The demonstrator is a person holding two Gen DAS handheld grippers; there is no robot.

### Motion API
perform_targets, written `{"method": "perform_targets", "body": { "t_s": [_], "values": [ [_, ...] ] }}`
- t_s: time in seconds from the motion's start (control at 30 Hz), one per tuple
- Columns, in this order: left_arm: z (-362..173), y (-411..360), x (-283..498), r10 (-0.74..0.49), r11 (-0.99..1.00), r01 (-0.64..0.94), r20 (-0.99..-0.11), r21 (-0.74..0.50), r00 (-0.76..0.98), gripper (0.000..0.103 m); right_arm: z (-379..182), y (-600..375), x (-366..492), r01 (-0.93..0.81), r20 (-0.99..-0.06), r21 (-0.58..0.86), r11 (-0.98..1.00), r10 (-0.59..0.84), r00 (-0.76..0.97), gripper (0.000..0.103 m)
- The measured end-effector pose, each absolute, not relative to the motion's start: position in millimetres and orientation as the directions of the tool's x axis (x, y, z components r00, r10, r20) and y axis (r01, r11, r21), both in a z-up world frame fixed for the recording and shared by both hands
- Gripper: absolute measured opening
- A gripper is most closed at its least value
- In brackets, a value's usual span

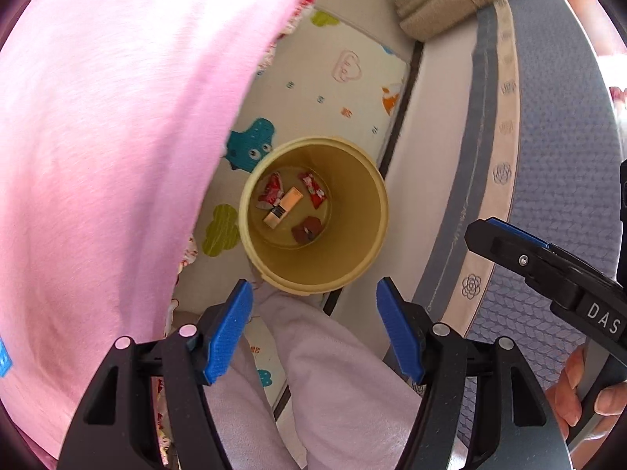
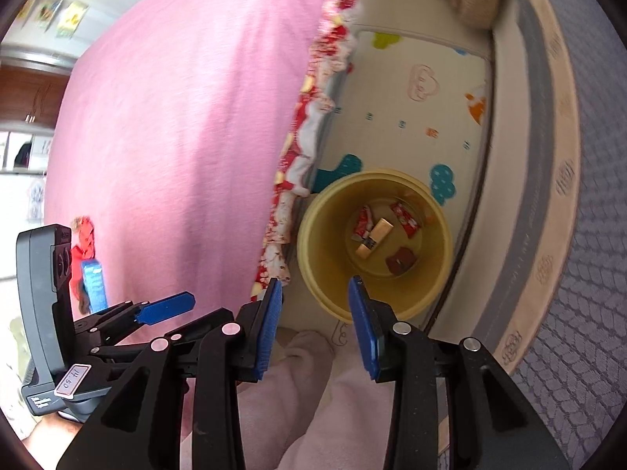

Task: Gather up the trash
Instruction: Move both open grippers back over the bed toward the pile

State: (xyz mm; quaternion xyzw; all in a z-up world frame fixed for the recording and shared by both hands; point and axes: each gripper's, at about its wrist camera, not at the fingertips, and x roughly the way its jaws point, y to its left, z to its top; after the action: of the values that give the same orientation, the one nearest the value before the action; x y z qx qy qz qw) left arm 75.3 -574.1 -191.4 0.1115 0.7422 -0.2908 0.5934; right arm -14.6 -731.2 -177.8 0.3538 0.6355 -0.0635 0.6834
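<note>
Landmark: round yellow plastic waste bin [image 1: 313, 215] [image 2: 374, 248], standing upright on a cream play mat with coloured cartoon prints [image 1: 333, 90] [image 2: 415, 117].

Trash lies on the bin floor: two red-and-white candy wrappers [image 1: 274, 188] [image 2: 405, 213], a gold-and-black rectangular packet [image 1: 283, 207] [image 2: 374, 238] between them, and a dark red wrapper [image 1: 307, 230] [image 2: 400, 260] on the side of the bin floor nearest the grippers.

Left gripper [image 1: 313, 327]: blue-padded jaws spread apart, nothing between them; it hangs above the bin's near rim, pointing steeply down. The trash sits beyond and below the fingertips, no contact.

Right gripper [image 2: 315, 327]: jaws parted more narrowly, gap empty; also just above the bin's near rim, clear of the trash.

To the left of the bin, a pink fabric sheet [image 1: 117, 156] [image 2: 188, 137] with red floral trim [image 2: 309, 125]. To its right, a grey-blue quilted mattress edge [image 1: 556, 156] [image 2: 580, 274]. On the grippers' side of the bin, a person's pale pink trouser leg [image 1: 333, 391] [image 2: 305, 411]
</note>
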Motion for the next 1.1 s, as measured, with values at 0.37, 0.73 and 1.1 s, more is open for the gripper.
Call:
{"method": "perform_targets", "body": {
  "t_s": [0.37, 0.73, 1.1],
  "values": [
    [-153.7, -428.9, 115.6, -0.262, 0.919, 0.267, -0.955, -0.290, -0.136, 0.066, -138.4, -599.3, 71.9, 0.258, -0.896, 0.444, 0.858, 0.417, 0.154, 0.036],
    [-124.0, -229.7, 133.6, -0.264, 0.963, -0.045, -0.964, -0.266, 0.029, 0.067, -100.4, -430.6, 128.2, -0.019, -0.882, 0.460, 0.888, 0.459, 0.110, 0.036],
    [-107.9, -94.0, 132.8, -0.217, 0.951, -0.196, -0.968, -0.238, 0.127, 0.068, -86.5, -298.3, 162.0, -0.170, -0.872, 0.466, 0.868, 0.483, 0.078, 0.036]
  ]
}}
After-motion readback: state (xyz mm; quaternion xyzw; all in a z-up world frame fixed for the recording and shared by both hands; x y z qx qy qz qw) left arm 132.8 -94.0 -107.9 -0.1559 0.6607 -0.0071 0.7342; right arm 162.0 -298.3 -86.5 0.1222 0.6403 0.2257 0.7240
